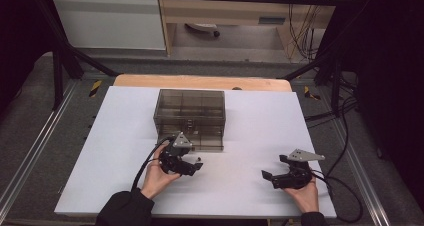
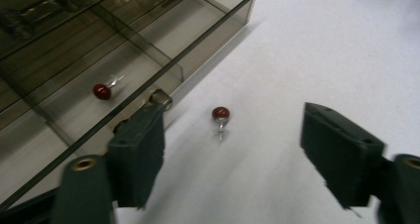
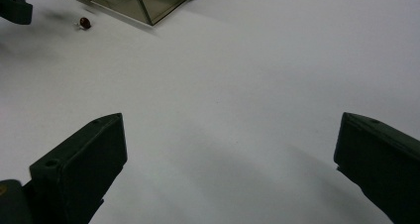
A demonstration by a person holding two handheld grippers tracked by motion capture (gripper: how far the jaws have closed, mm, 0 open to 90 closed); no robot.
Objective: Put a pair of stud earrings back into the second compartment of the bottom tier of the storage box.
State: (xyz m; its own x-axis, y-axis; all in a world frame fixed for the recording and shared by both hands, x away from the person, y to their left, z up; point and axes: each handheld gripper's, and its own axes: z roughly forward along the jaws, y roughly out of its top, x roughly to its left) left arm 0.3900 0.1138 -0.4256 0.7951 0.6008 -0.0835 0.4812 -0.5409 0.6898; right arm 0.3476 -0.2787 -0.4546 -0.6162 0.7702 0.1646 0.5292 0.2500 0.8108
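Clearly midway through stowing two red-headed pins in the smoky drawer box (image 1: 190, 117). Starting at the left of the high view: left gripper (image 1: 191, 164) held with jaws spread wide and empty, hovering just off the box's front edge at about 6 o'clock from it. Seen along those jaws in the left gripper view: one red pin (image 2: 102, 91) already lying inside a drawer compartment (image 2: 74, 110) at roughly 10 o'clock, a job judged done; second red pin (image 2: 220, 116) loose on the white table (image 1: 250, 136), just beside the drawer's metal knob (image 2: 161, 98), between the two jaws and untouched, so pickup and drop-off left to do. Further right: right gripper (image 1: 280, 176) resting low at 3 o'clock from the left one, jaws likewise parted, nothing held, well apart from the box. No brand, label or readable writing anywhere on box, grippers or table.
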